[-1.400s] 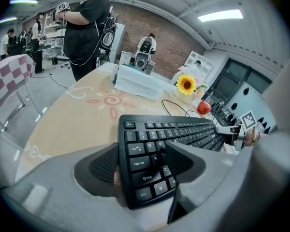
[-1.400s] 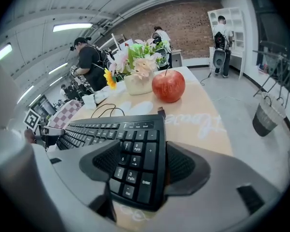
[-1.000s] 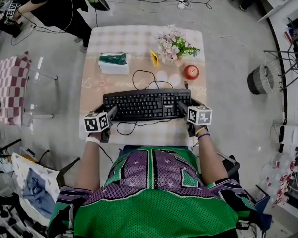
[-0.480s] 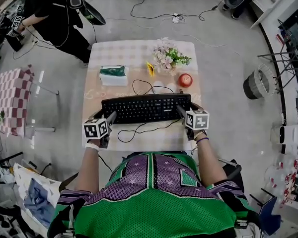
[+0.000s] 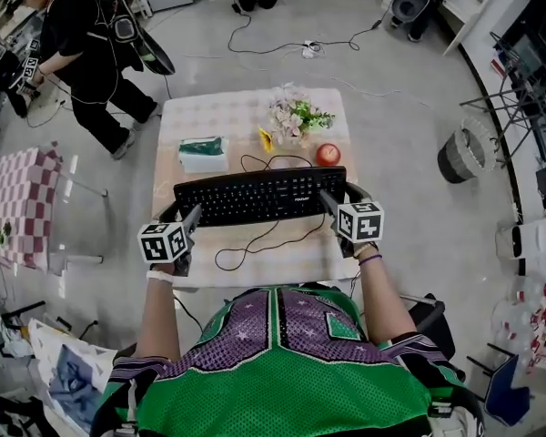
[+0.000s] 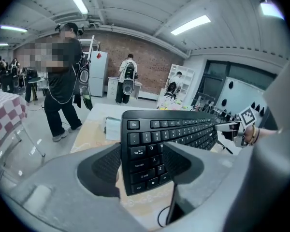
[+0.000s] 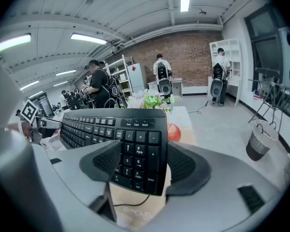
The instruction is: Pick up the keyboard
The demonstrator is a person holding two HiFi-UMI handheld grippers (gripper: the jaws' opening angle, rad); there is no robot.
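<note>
The black keyboard (image 5: 259, 196) hangs level above the checked table (image 5: 255, 255), carried by its two ends. My left gripper (image 5: 179, 213) grips its left end; the jaws have just been closing, and the Esc and Caps Lock end of the keyboard (image 6: 147, 151) sits between the pads. My right gripper (image 5: 343, 196) is shut on the right end, with the number pad of the keyboard (image 7: 135, 151) clamped between its pads. The keyboard's black cable (image 5: 255, 237) trails down in loops onto the table.
On the far half of the table are a red apple (image 5: 328, 155), a bunch of flowers (image 5: 296, 114), a green and white tissue pack (image 5: 203, 151) and a small yellow object (image 5: 266, 139). A person in black (image 5: 91, 44) stands at the far left. A bin (image 5: 462, 153) stands at the right.
Both grippers have risen with the keyboard between them, so it now hangs off the table and nearer the head camera. The cable has been pulled up with it.
</note>
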